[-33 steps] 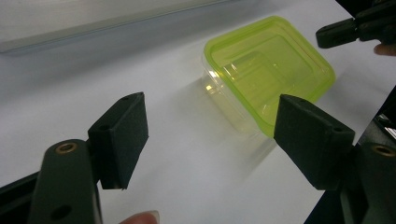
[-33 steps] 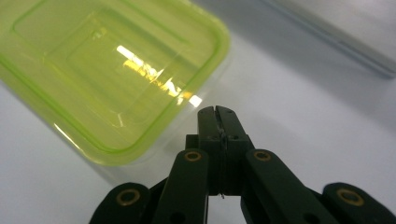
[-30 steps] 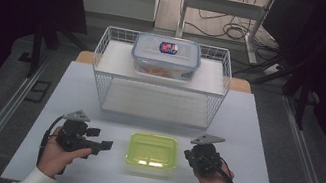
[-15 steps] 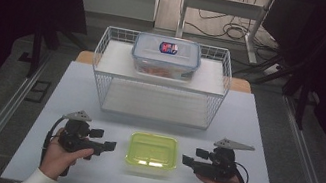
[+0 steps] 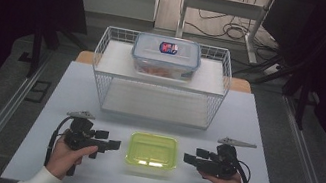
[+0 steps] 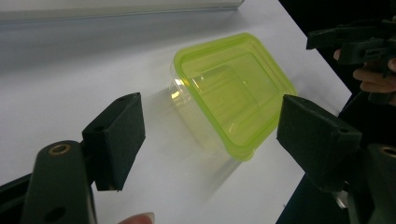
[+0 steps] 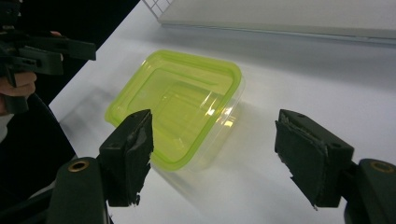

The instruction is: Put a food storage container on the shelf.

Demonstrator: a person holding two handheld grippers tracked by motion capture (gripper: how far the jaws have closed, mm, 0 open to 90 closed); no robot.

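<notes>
A: Writing first — can you read any?

B: Label [image 5: 168,48] on the lid of the clear box [image 5: 166,57], red and blue, too small for me to read. That box sits in the wire basket [image 5: 104,68], well ahead of both my tools. Something orange-brown lies inside it; I can't tell what.

A: And the thing between your tools?

B: Green tub [image 5: 152,150], lid on, see-through. It lies on the table [image 5: 265,135] between my left gripper [image 5: 113,144] and my right gripper [image 5: 188,159], apart from both. I can make out nothing inside it.

A: Your left tool?

B: Jaws wide, nothing between them. In the left gripper view the tub [image 6: 233,88] lies just ahead of the pads [image 6: 119,135], untouched, with my other hand beyond it.

A: The right one?

B: Its jaws have just been opening and now stand wide, with nothing gripped. In the right gripper view the tub [image 7: 175,107] lies ahead, toward the left pad [image 7: 133,149], its near corner just past that pad, not pressed. Both tools point inward at the tub from its two short ends.
</notes>
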